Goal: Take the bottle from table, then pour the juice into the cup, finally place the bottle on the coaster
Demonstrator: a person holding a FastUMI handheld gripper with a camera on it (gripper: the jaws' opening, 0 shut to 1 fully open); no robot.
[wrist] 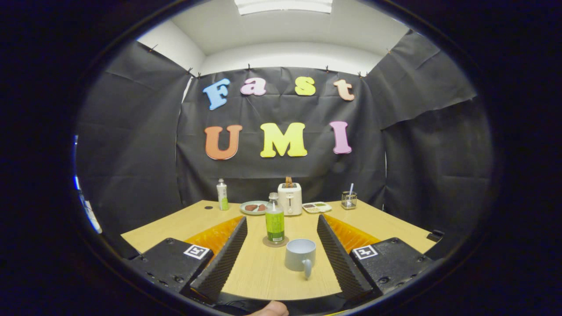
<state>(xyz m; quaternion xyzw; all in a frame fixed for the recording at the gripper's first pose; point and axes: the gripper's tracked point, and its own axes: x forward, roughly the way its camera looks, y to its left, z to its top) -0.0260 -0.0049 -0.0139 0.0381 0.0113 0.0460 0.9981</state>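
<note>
On the far left of the bench (184, 221), near the black wall, a small white bottle with a green label (222, 194) stands upright, with a small dark spot (208, 207) on the wood just left of it. To its right lies a plate (253, 207) with brownish food on it, and right of that a white toaster (290, 198) with something brown sticking out of its top. Nearer than the toaster, in the middle of the bench, the bottle (275, 219) stands upright on the round coaster (275, 242); it has a pale cap, a green label and green juice inside. Just right of it and nearer, the grey cup (300, 256) stands upright with its handle turned to the near side; cup and coaster are close but apart. Farther right, beside the toaster, lies a shallow tray (317, 207) with small portions of food, and beyond that a clear glass holder (349, 199) with a thin stick standing in it. The gripper (281, 226) has its fingers (228, 254) spread wide apart, one on each side of the bottle and cup, touching neither; both stand between the fingers, the cup nearer. Each finger shows a ribbed black pad with orange behind it. At the near edge a fingertip of a hand (270, 309) shows.
</note>
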